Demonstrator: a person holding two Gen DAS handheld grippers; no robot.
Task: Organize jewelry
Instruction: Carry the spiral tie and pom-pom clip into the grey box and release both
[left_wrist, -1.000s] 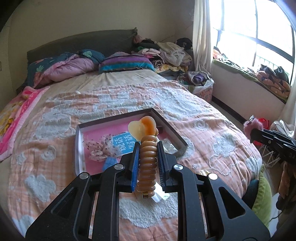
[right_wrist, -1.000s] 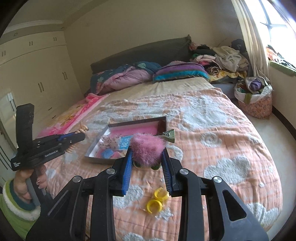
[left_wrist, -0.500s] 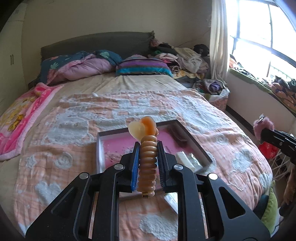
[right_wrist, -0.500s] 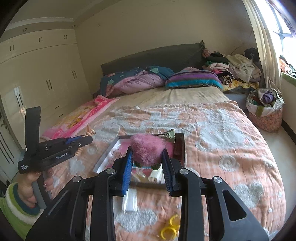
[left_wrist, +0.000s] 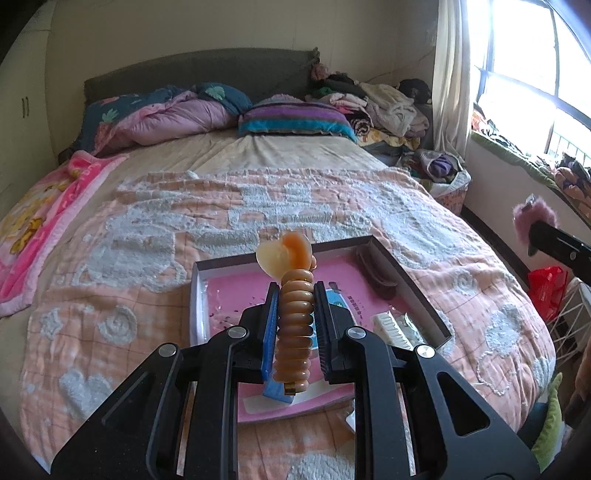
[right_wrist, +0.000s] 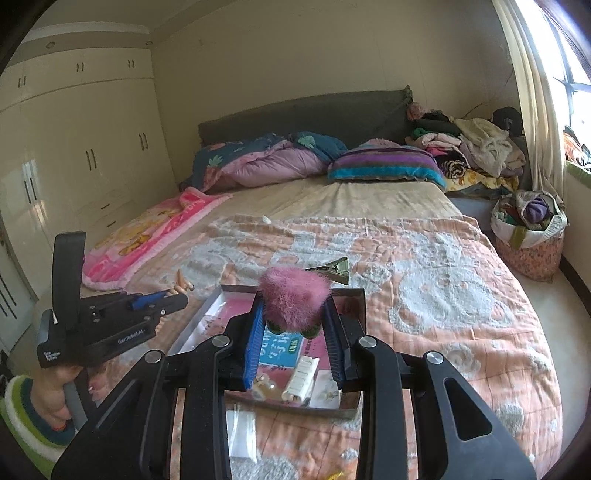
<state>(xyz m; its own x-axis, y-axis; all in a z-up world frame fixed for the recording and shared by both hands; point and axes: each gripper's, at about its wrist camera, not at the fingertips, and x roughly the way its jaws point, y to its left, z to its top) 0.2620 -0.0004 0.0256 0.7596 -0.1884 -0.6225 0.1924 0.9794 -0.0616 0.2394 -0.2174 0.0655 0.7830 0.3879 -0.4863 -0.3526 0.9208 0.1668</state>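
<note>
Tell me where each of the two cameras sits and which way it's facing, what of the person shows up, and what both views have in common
Left wrist: rides the left gripper, facing the headboard over the tray; it clamps an amber beaded hair clip. No body shows.
Right wrist: rides the right gripper, facing likewise, clamping a pink fluffy clip; a hand and striped sleeve show at left.
Shared: tray, bed and each other's gripper.

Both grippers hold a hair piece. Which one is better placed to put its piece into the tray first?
Probably right: the right gripper holds the pink clip already over the tray, while the left gripper, with the amber clip, looks lower-left of it.
</note>
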